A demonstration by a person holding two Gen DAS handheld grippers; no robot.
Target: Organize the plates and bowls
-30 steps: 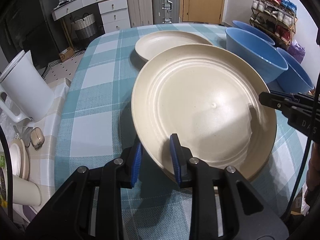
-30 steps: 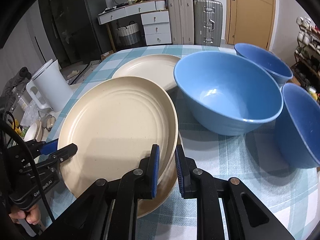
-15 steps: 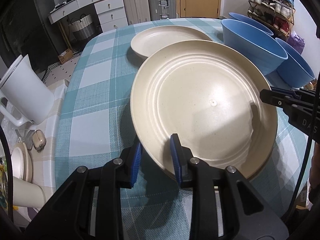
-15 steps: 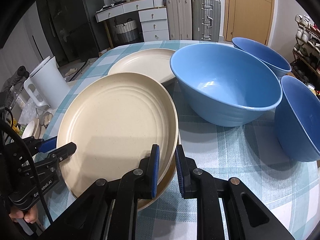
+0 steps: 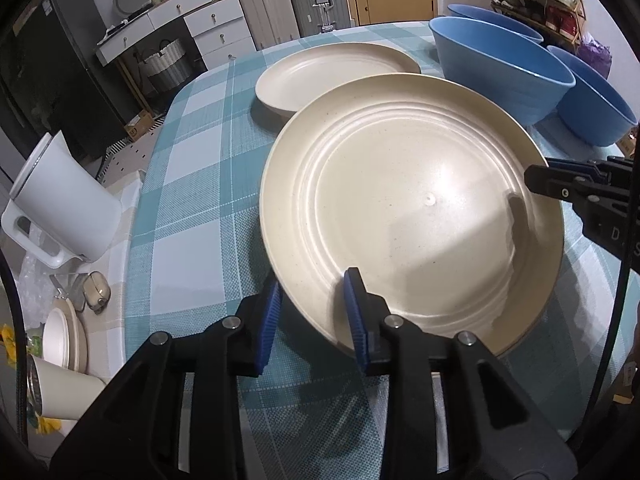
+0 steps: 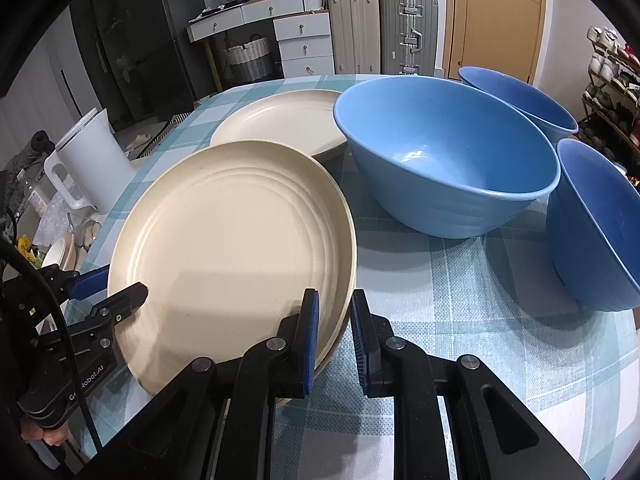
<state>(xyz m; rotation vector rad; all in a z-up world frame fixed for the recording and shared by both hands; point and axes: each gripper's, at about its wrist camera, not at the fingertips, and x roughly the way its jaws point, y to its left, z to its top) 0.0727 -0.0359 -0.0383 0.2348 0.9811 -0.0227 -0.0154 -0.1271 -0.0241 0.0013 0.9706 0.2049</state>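
**Cream plate held at two edges above a second plate**

A large cream plate (image 5: 412,208) is seen tilted over the checked surface (image 5: 192,184), its rim lying between the blue pads of both hand-held grippers. The left hand-held gripper (image 5: 314,312) straddles the near edge of the plate; its jaws have just been opening, and a gap is seen between the outer pad and the rim, so the plate is no longer pinched there. The right hand-held gripper (image 6: 334,330) is closed on the opposite edge of the same plate, with both pads set against the rim. In the right wrist view, a darker rim of another plate (image 6: 334,342) is glimpsed directly beneath the held one; whether the two touch cannot be told.

A further cream plate (image 6: 280,124) is laid flat on the surface behind. Three blue bowls are placed to the right: a large one (image 6: 444,160) just beside the plates, another (image 6: 520,100) behind it, and a third (image 6: 592,224) nearer the surface's edge. A white kettle (image 5: 60,208) is stood off the surface's left side.
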